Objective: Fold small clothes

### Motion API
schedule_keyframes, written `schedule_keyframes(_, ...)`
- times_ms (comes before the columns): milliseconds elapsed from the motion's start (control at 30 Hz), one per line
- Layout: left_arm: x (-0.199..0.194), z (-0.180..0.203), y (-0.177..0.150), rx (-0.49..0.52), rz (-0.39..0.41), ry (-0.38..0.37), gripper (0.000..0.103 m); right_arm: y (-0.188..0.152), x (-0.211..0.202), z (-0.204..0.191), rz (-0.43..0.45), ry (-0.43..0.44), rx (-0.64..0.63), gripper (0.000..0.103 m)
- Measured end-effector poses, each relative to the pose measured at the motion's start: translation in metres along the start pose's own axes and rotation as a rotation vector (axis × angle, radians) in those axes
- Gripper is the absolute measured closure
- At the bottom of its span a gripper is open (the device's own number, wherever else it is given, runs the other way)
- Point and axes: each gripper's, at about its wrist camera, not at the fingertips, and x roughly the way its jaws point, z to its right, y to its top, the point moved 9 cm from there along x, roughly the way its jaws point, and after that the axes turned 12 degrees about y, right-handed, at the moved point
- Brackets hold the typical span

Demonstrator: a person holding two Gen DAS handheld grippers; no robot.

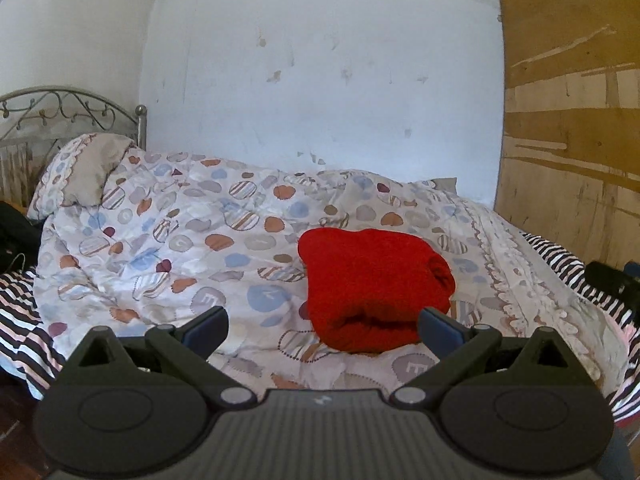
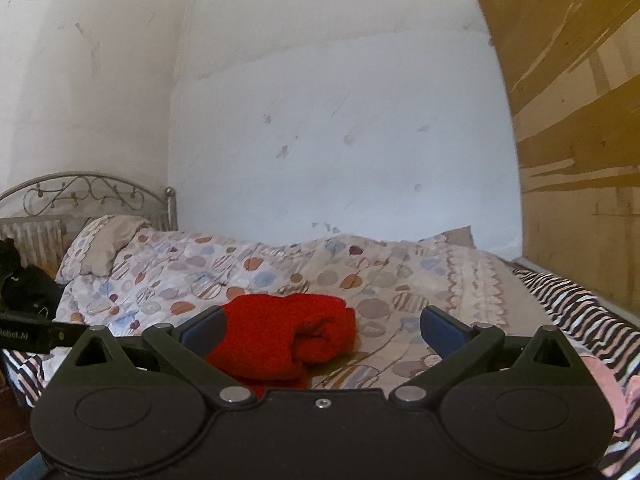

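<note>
A red fleecy garment (image 1: 372, 288) lies folded into a compact bundle on the patterned quilt (image 1: 180, 240). In the left wrist view it sits just ahead of my left gripper (image 1: 322, 328), towards the right finger. My left gripper is open and empty, held above the bed. In the right wrist view the same red garment (image 2: 288, 340) lies ahead and to the left, partly hidden behind the left finger of my right gripper (image 2: 322, 328). My right gripper is open and empty. Part of the left gripper (image 2: 36, 334) shows at the left edge.
A pillow (image 1: 80, 172) lies by the metal headboard (image 1: 60, 112) at the left. A striped sheet (image 1: 568, 272) shows at the bed's right edge, next to a wooden board wall (image 1: 568, 120). A dark object (image 2: 24, 284) lies left of the bed.
</note>
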Motion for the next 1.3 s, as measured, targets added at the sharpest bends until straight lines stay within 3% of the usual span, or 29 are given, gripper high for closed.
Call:
schedule_keyframes(667, -0.008, -0.017, -0.059, 0.005, -0.095, 0.039, 0.0, -0.048, -0.02, -0.026, -0.07, -0.053, -0.058, 0.0)
schedule_keyframes(1300, -0.008, -0.022, -0.07, 0.001, -0.124, 0.046, 0.0, -0.062, -0.018, -0.028, -0.121, -0.042, -0.042, 0.0)
